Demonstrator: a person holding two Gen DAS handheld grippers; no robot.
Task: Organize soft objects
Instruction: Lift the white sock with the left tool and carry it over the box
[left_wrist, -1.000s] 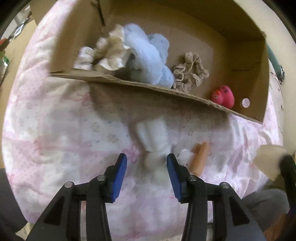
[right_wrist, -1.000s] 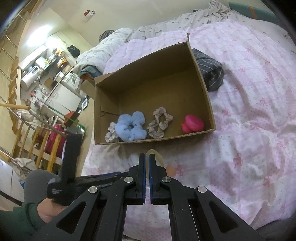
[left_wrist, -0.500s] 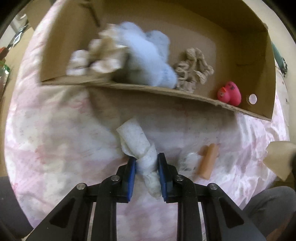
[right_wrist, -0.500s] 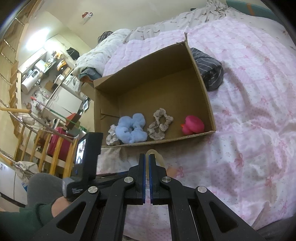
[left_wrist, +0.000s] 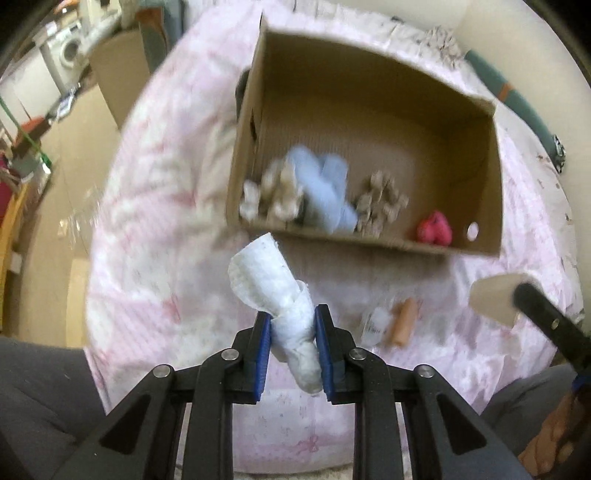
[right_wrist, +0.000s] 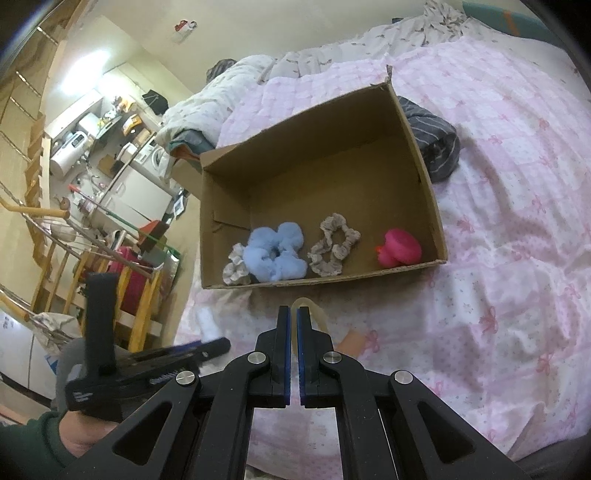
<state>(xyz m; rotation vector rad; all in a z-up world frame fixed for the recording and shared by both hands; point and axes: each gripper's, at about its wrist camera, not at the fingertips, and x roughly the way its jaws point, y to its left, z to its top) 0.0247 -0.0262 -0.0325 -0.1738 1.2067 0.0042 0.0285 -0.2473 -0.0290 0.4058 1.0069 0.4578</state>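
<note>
My left gripper (left_wrist: 291, 347) is shut on a rolled white cloth (left_wrist: 273, 291), held clear of the pink quilt (left_wrist: 155, 258) in front of the open cardboard box (left_wrist: 369, 251). The box (right_wrist: 321, 177) holds a fluffy blue scrunchie (right_wrist: 277, 251), a beige scrunchie (right_wrist: 332, 245), a cream scrunchie (right_wrist: 236, 267) and a pink rubber duck (right_wrist: 399, 247). My right gripper (right_wrist: 294, 314) hovers near the box's front wall, shut on a thin beige piece (right_wrist: 314, 314) that pokes out past its tips. That beige piece (left_wrist: 493, 299) also shows at the right of the left wrist view.
An orange cylinder (left_wrist: 402, 321) and a small clear item (left_wrist: 376, 321) lie on the quilt right of the held cloth. A grey striped cloth (right_wrist: 436, 147) sits against the box's right side. The bed edge drops to the floor (left_wrist: 59, 184) on the left, with cluttered furniture beyond.
My left gripper closed on the white cloth and lifted it off the quilt, so the box now looks smaller and farther. The right gripper stayed put.
</note>
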